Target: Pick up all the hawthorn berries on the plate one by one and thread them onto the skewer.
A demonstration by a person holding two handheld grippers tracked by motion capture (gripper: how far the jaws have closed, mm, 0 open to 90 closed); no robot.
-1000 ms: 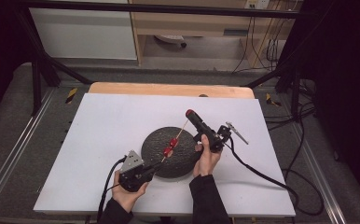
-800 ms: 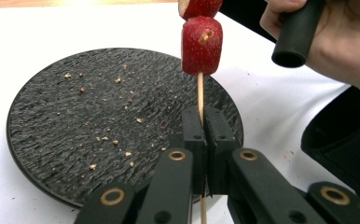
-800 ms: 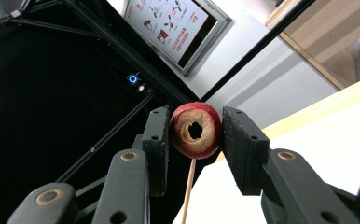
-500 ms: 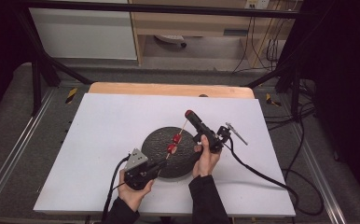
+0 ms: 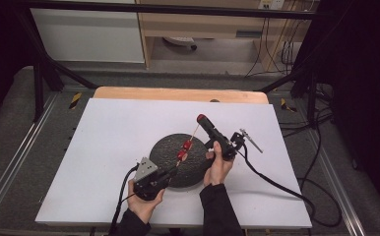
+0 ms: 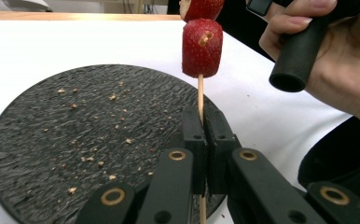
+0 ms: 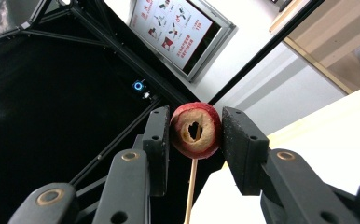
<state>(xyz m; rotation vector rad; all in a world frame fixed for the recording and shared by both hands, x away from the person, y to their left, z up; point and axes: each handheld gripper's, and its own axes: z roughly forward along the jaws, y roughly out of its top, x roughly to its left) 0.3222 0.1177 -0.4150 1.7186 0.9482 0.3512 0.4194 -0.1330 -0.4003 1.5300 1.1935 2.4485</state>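
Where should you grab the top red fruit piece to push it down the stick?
Grip the top fruit piece across its round red sides, one pad on each flank, as the right hand-held gripper does. That leaves the cored hole facing along the skewer, free to slide.

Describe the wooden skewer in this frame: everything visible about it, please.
The skewer is a thin, pale wooden stick, held slanting above the black textured plate. Its lower end is clamped between the shut jaws of the left gripper, a short stub sticking out below. Two red fruit pieces are threaded along the middle. At the top end, the right gripper grips a third, hollow-cored red piece, with the stick running out beneath it.
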